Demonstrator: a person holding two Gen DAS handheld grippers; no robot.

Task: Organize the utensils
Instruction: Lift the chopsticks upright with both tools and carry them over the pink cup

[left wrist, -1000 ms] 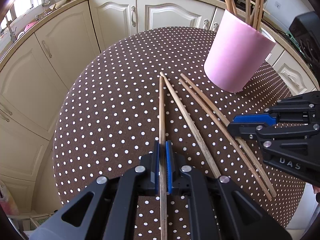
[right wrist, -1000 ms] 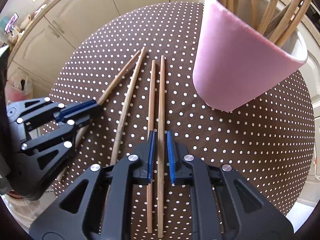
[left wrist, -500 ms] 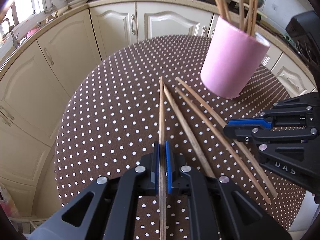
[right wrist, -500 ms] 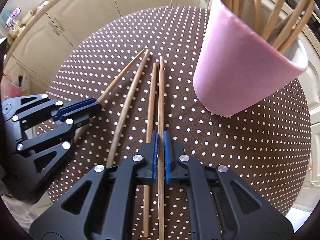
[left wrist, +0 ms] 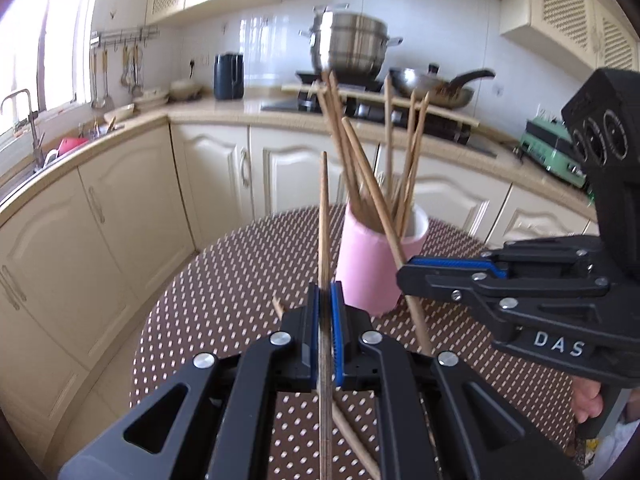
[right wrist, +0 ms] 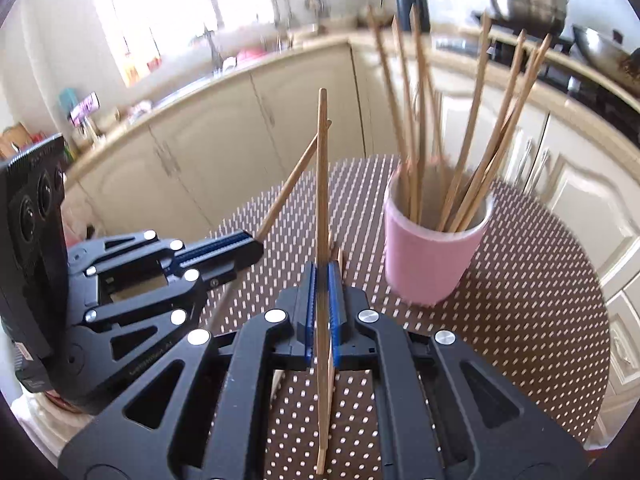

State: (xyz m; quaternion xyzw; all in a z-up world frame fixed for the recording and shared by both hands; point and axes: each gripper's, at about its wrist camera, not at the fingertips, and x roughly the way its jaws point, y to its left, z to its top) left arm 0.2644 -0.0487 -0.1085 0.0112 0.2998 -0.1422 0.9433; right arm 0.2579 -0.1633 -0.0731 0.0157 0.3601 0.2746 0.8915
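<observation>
My left gripper (left wrist: pixel 325 292) is shut on a wooden chopstick (left wrist: pixel 324 208) that sticks up ahead of it, off the table. My right gripper (right wrist: pixel 321 276) is shut on another chopstick (right wrist: pixel 322 184), also raised. Each gripper appears in the other's view: the right gripper (left wrist: pixel 404 276) with its chopstick (left wrist: pixel 420 328), the left gripper (right wrist: pixel 256 248) with its slanting chopstick (right wrist: pixel 296 168). A pink cup (left wrist: pixel 372 268) (right wrist: pixel 428 264) holding several upright chopsticks (right wrist: pixel 472 140) stands just beyond both grippers. One loose chopstick (left wrist: pixel 352 436) lies on the dotted brown table (right wrist: pixel 540 300) under the left gripper.
Cream cabinets (left wrist: pixel 132 216) curve around the round table. On the counter behind are a steel pot (left wrist: pixel 348 48), a pan (left wrist: pixel 436 84) and a dark jug (left wrist: pixel 229 76). A sink tap (left wrist: pixel 20 108) is far left. A person's hand (left wrist: pixel 586 400) holds the right gripper.
The right gripper closed on its chopstick. Both grippers then rose and tipped upward, lifting their chopsticks off the table; the view swung from the tabletop to the kitchen wall.
</observation>
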